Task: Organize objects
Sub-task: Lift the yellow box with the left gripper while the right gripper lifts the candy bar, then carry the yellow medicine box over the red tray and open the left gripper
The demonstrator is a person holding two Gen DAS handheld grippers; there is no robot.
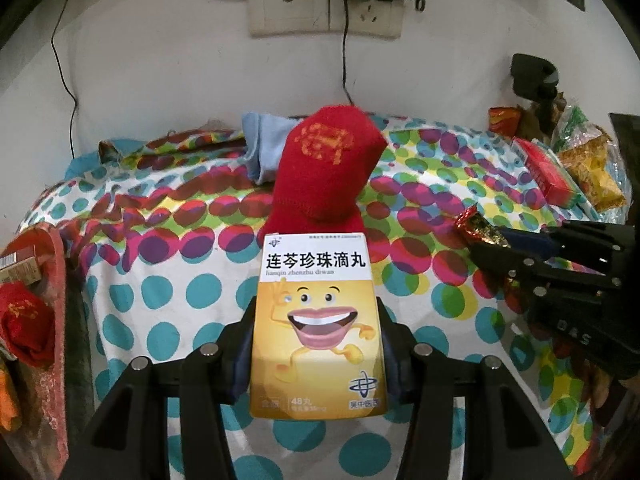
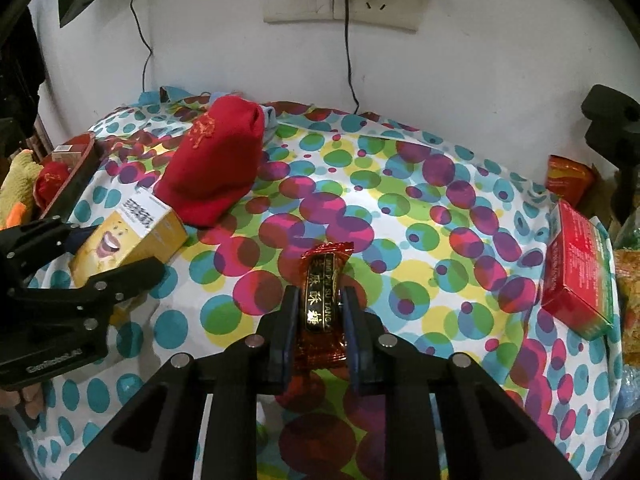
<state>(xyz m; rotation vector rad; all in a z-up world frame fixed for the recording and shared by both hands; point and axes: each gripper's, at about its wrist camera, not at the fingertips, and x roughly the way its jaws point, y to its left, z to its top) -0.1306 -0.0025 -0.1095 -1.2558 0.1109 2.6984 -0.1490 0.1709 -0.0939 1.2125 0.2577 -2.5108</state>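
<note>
Both grippers loaded over the dotted cloth.

Left gripper (image 1: 316, 344) points up-frame, its black fingers clamped on a yellow-and-white cardboard medicine box (image 1: 316, 320) with a cartoon mouth, held flat-faced at lower centre of the left view. Just above the box sits a red knitted sock (image 1: 326, 168), soft and lumpy, orange pattern on top; a pale blue fabric piece (image 1: 262, 146) lies behind it. Right gripper (image 2: 318, 316) at lower centre of its view is closed on a crinkly red foil candy wrapper (image 2: 322, 300) with a black-gold band. Polka-dot cotton cloth (image 2: 400, 208) lies wrinkled beneath. A red glossy carton (image 2: 576, 272) rests at right edge.
</note>
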